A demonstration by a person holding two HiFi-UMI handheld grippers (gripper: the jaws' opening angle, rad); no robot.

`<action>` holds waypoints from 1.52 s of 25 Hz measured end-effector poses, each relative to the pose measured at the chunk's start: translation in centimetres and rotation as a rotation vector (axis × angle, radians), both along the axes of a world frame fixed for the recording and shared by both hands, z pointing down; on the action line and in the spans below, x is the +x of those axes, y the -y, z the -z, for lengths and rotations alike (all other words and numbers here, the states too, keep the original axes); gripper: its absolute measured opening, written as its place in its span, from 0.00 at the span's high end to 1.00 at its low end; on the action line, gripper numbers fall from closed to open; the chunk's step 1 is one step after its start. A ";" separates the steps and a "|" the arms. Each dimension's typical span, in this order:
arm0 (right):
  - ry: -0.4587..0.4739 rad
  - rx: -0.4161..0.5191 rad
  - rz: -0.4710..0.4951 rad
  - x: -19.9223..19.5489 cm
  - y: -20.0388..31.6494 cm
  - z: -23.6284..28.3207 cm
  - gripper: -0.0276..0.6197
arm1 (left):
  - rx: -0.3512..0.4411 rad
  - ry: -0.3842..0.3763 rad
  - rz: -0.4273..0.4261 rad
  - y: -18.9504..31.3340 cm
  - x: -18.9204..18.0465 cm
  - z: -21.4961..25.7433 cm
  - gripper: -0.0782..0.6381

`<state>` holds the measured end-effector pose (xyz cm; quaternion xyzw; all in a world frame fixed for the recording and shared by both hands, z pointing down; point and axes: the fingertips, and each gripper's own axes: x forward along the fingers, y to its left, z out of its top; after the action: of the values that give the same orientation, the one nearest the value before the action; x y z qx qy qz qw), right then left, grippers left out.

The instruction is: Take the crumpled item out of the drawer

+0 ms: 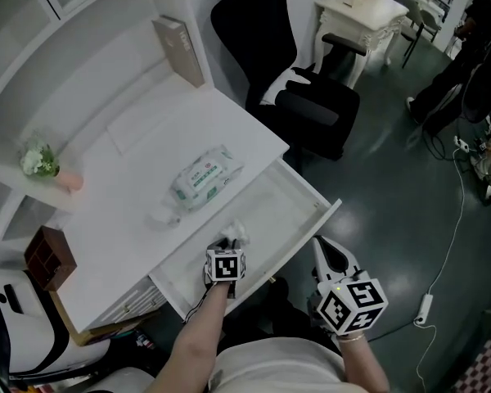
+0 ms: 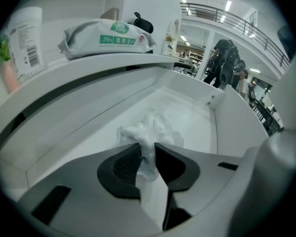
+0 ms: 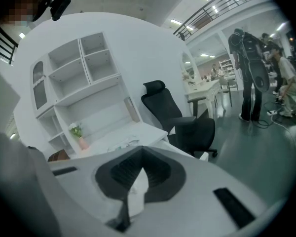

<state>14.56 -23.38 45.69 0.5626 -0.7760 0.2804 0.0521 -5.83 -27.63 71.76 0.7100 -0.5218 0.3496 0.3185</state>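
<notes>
- The drawer point(image 1: 272, 210) of the white table point(image 1: 123, 211) stands pulled out toward the person, its front panel at the lower right in the head view.
- The crumpled item point(image 2: 153, 128), a white, thin, wrinkled wad, lies on the drawer floor near the front left corner, close under the table's edge.
- The left gripper point(image 2: 147, 148) reaches steeply down into the drawer, and its 2 jaws are pressed onto the near end of the crumpled item. White material is pinched between the dark pads, and the rest of the wad bunches out beyond the tips.
- Whether the wad is lifted off the drawer floor cannot be told.
- The right gripper point(image 3: 140, 153) is held outside the drawer, just beside its front right corner, and points over the table toward the shelves point(image 3: 84, 78). Its jaws are closed, tips meeting, with nothing between them.
- On the table top, a pack of wet wipes point(image 1: 204, 177) lies just behind the drawer opening.
- A book point(image 1: 178, 50) leans upright at the back of the table, against the shelving.
- A small flower pot point(image 1: 42, 164) stands on a low shelf at the left, and a brown box point(image 1: 49, 256) sits near the table's left end.
- A black office chair point(image 1: 311, 97) stands on the floor beyond the table's far right corner.
</notes>
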 end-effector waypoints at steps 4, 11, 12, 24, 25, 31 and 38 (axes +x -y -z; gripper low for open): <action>-0.006 -0.009 0.006 -0.4 0.0 -0.7 0.95 | 0.050 -0.028 -0.018 0.1 0.5 2.2 0.79; -0.013 -0.020 -0.007 -0.3 -0.2 -1.4 0.95 | 0.148 -0.089 -0.067 -0.5 1.8 7.5 0.79; -0.014 -0.018 -0.009 -0.3 -0.2 -1.4 0.95 | 0.161 -0.097 -0.071 -0.6 2.0 8.1 0.79; -0.022 -0.002 -0.021 -0.3 -1.2 -1.0 0.95 | 0.309 -0.155 -0.152 -1.5 4.4 15.2 0.79; -0.021 0.001 -0.022 -0.3 -1.3 -1.0 0.95 | 0.321 -0.161 -0.154 -1.6 4.5 15.8 0.79; -0.020 0.011 -0.023 -0.3 -1.3 -0.8 0.95 | 0.392 -0.184 -0.166 -1.9 4.8 19.2 0.79; -0.030 0.019 -0.019 -0.6 -1.3 -0.5 0.95 | 0.453 -0.221 -0.165 -2.4 4.3 22.4 0.79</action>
<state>13.96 -22.06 46.15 0.5746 -0.7723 0.2650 0.0557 -1.53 -25.20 49.34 0.8372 -0.4891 0.1689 0.1771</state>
